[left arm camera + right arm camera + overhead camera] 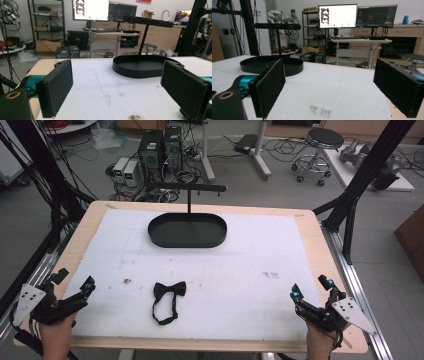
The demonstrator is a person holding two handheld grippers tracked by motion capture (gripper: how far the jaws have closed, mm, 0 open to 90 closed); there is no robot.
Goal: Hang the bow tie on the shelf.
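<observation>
1. A black oval tray (pixel 187 231) with an upright T-shaped stand (pixel 188 187) sits at the far middle of your bench (pixel 310 225), on the white mat (pixel 240 270).
2. A black bow tie (pixel 169 290) with its looped strap lies on the mat near your edge, left of centre, well apart from the tray.
3. Nothing lies between either hand and the bow tie.
4. Your left hand-held gripper (pixel 73 281) rests at the bench's near left corner, released, jaws spread wide and empty.
5. Your right hand-held gripper (pixel 311 288) rests at the near right corner, likewise released and empty.
6. Both point toward the tray.
</observation>
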